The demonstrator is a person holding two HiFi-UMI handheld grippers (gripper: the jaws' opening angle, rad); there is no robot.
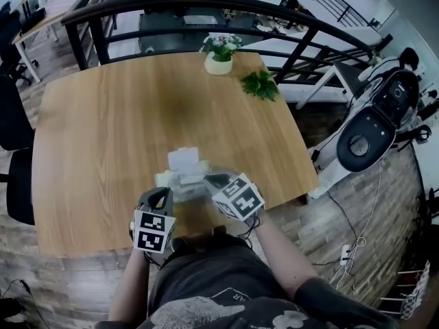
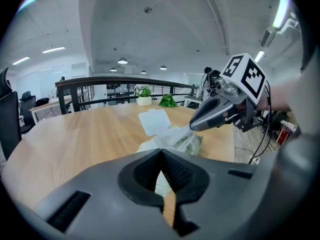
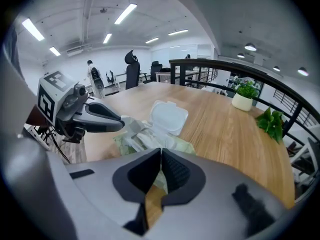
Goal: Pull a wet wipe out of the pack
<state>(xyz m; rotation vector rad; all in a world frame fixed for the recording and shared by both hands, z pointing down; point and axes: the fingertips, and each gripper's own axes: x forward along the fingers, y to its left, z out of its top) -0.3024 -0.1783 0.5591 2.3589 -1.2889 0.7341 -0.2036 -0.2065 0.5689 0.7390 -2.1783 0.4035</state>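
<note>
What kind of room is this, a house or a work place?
Probably an open office or lab: a black high-backed office chair, long white ceiling strip lights and a black metal railing.

Light wooden tabletop: I have open passage from 9 through the centre to 3 o'clock.

Obstacles:
- 6 o'clock edge: pale green soft wipe pack, white lid raised. The left gripper is clamped on it and the right gripper on a white wet wipe.
- 12 to 1 o'clock: white flower pot and green leaf sprig.
- Beyond the far edge: black metal railing.
</note>
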